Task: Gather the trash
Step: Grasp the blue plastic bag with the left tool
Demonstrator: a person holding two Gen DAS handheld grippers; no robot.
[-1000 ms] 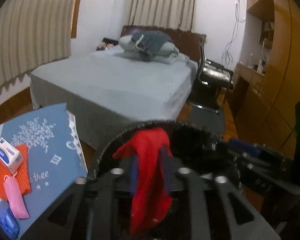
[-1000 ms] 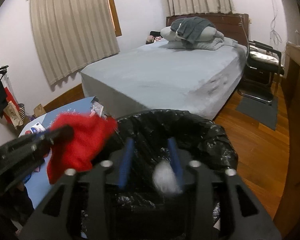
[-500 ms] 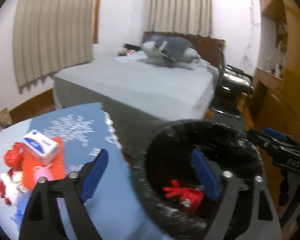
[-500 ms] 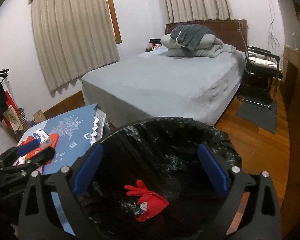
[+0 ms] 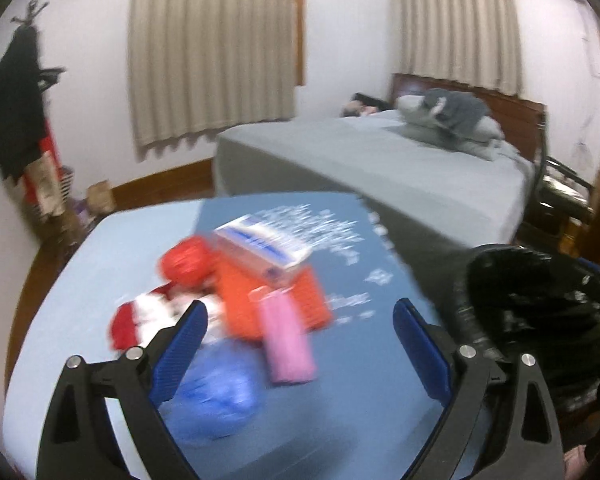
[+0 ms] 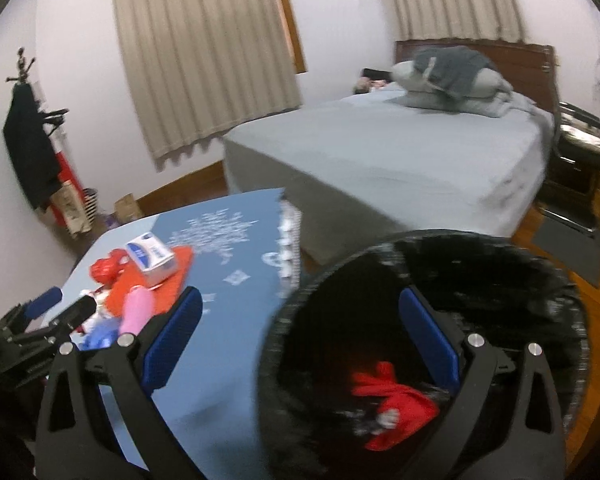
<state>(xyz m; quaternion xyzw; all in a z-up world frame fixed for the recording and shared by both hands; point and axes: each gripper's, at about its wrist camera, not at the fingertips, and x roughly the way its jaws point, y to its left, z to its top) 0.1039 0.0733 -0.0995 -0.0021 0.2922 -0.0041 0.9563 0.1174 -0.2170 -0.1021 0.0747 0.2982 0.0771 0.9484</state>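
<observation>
A bed fills the back of the room; nearer stands a table under a blue cloth, and just beside its edge a bin lined with a black bag. A red item lies at the bottom of that bin, so one piece of trash looks dealt with. The rest sits in a loose pile on the cloth: an orange piece with a white-and-blue box resting on it, a pink packet lying against its near edge, a blue crumpled wrapper, and something red and white, too blurred to name. The left gripper hovers over the pile, jaws spread wide and empty; the right gripper is likewise released, hanging over the bin's rim. The step in hand appears to be reaching for the next piece. That calls for lowering the left jaws around the pink packet or blue wrapper without knocking the box.
</observation>
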